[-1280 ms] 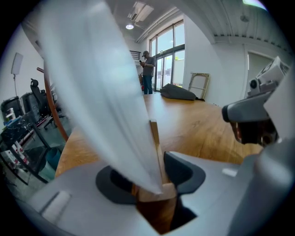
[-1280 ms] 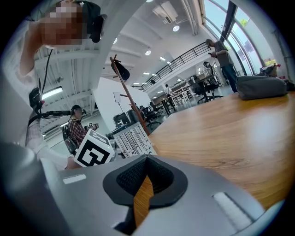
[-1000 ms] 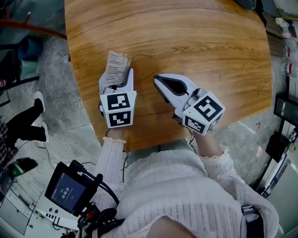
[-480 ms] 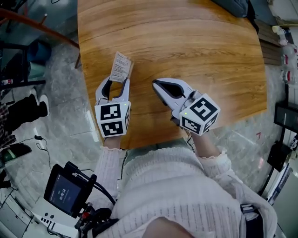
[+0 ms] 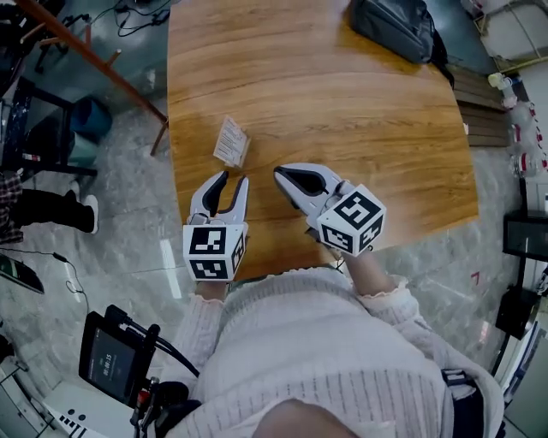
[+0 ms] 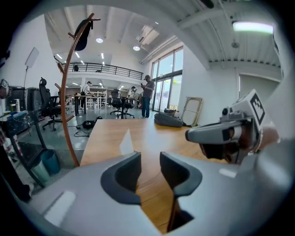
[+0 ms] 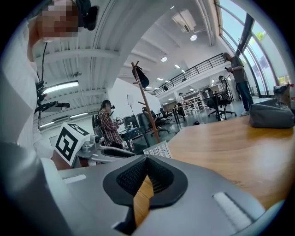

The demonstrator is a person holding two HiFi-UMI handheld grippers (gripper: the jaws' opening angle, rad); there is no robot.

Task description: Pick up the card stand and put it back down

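Near the left edge of the wooden table (image 5: 360, 111): card stand (image 5: 231, 141), standing free, print too small to read. Just below, apart from it: left gripper (image 5: 235, 177), jaws half apart, just been closing, nothing between. Beside that: right gripper (image 5: 279, 170), jaws pressed together, empty. Top right: dark bag (image 5: 394, 26), cut off by the edge.

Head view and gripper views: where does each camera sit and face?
Head view: on the person's head, looking steeply down at the table; sleeves, left gripper and right gripper show.
Left gripper view: rides that gripper, looking along its empty jaws, which have just been closing, across the table.
Right gripper view: rides that gripper, looking past its shut jaws.
Shared: all show the card stand; each gripper view shows the other.
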